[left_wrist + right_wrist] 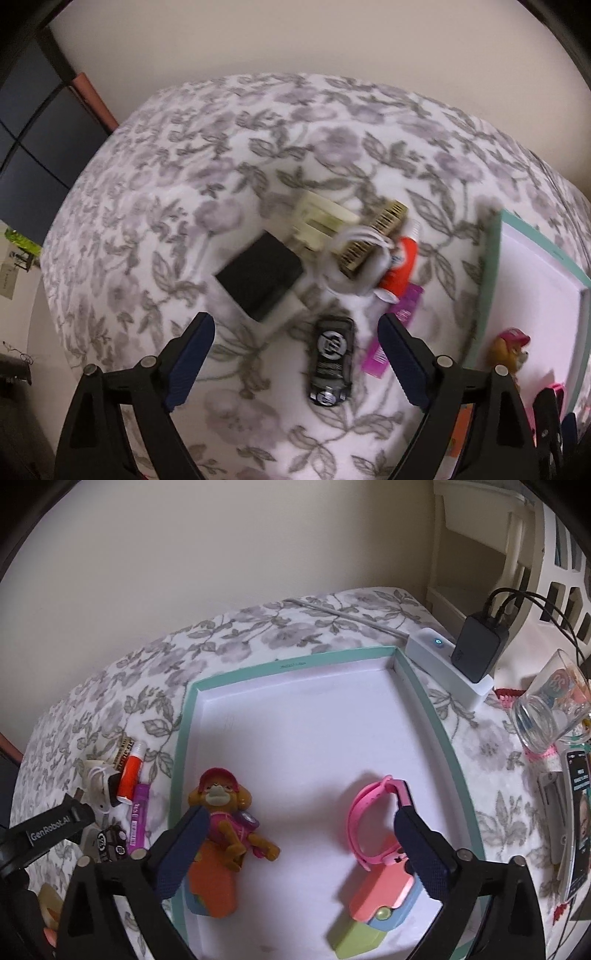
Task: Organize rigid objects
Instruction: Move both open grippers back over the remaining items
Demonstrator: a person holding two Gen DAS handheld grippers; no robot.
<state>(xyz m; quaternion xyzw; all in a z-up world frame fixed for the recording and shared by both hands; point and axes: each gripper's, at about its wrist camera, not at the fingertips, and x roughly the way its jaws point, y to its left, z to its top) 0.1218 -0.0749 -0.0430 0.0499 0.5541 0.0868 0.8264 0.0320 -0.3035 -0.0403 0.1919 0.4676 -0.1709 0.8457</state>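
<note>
Both views are lit softly and evenly, rather dim and warm. The left wrist view is smeared by motion blur, so the toy car (331,363) looks soft. The right wrist view is sharper; the pink watch (373,821) casts a faint shadow. Fisheye distortion bends the edges, with dark corners.

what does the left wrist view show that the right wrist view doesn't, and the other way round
Only the left wrist view shows the black box and the cream plug clearly on the floral cloth.

Only the right wrist view shows the pink watch, the glass, the black charger and the phone.

Both show the toy car, the red tube, the purple tube, the dog figure and the teal-rimmed tray. Left gripper and right gripper stand open, holding nothing.
</note>
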